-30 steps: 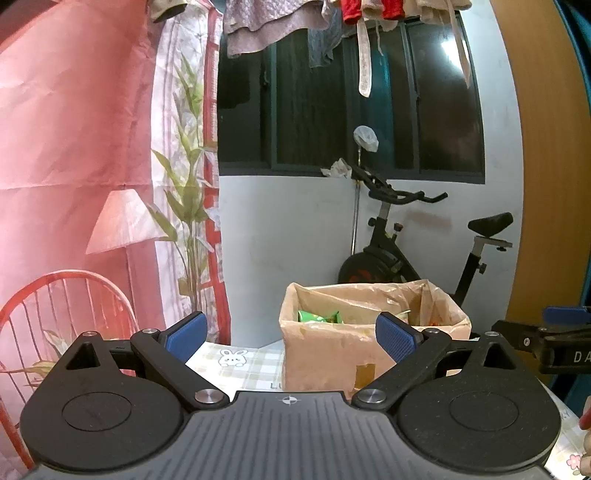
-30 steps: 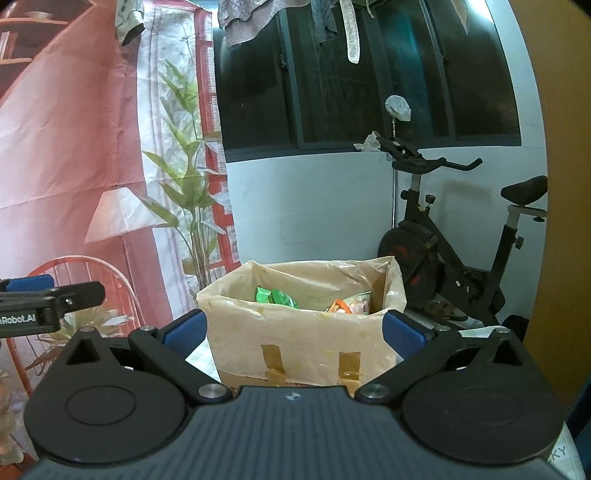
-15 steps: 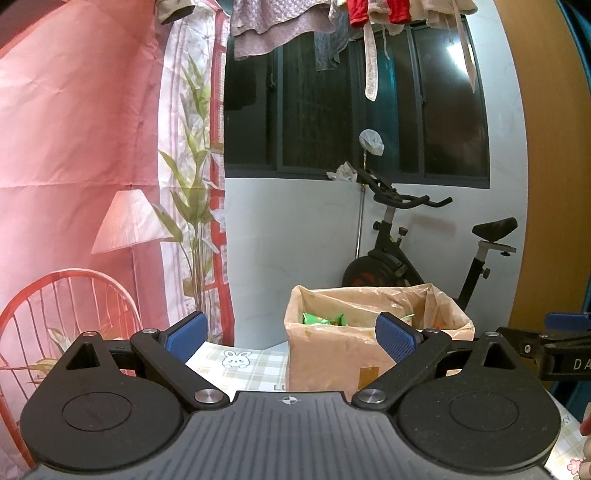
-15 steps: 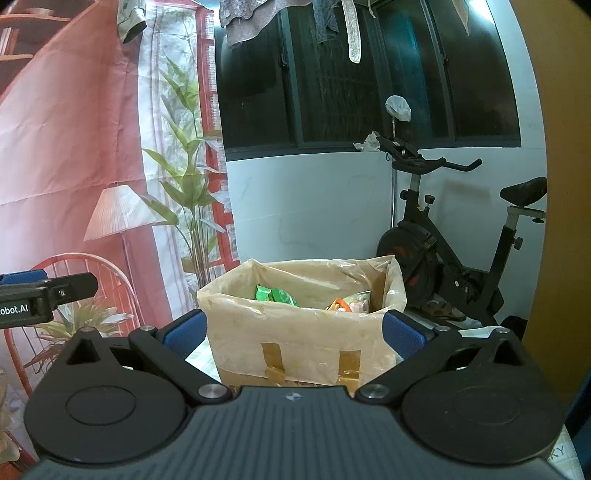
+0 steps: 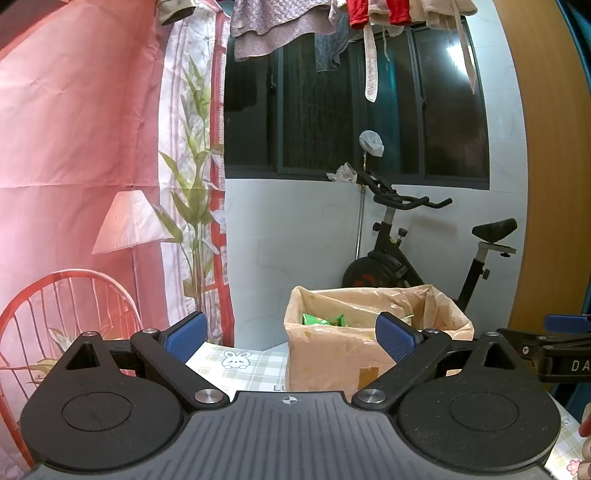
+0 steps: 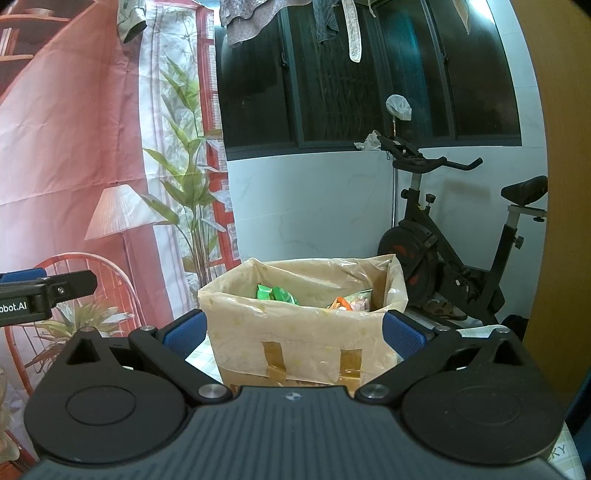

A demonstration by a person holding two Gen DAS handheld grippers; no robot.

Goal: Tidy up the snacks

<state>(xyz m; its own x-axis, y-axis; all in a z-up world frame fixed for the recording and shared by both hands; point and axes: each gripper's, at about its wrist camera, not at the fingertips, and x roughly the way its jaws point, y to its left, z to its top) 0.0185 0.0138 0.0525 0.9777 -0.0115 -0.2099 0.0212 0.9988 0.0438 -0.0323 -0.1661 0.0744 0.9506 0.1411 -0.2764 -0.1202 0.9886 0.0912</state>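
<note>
here | box (image 6: 303, 332) tan, plastic-lined, taped, green snack packets (image 6: 275, 293) inside | left gripper (image 5: 291, 334) spread, empty | right gripper (image 6: 293, 334) spread, empty

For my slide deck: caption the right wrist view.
Open right gripper faces a plastic-lined cardboard box of snack packets.

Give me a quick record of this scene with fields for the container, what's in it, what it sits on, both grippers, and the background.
container: cardboard box lined with a plastic bag, open top, tape strips on the front
contents: green snack packet, orange-and-pale packets
surface: checked tablecloth with a bunny print
left gripper: open, empty, level with the box
right gripper: open, empty, facing the box front
background: exercise bike, dark window, hanging laundry
</note>
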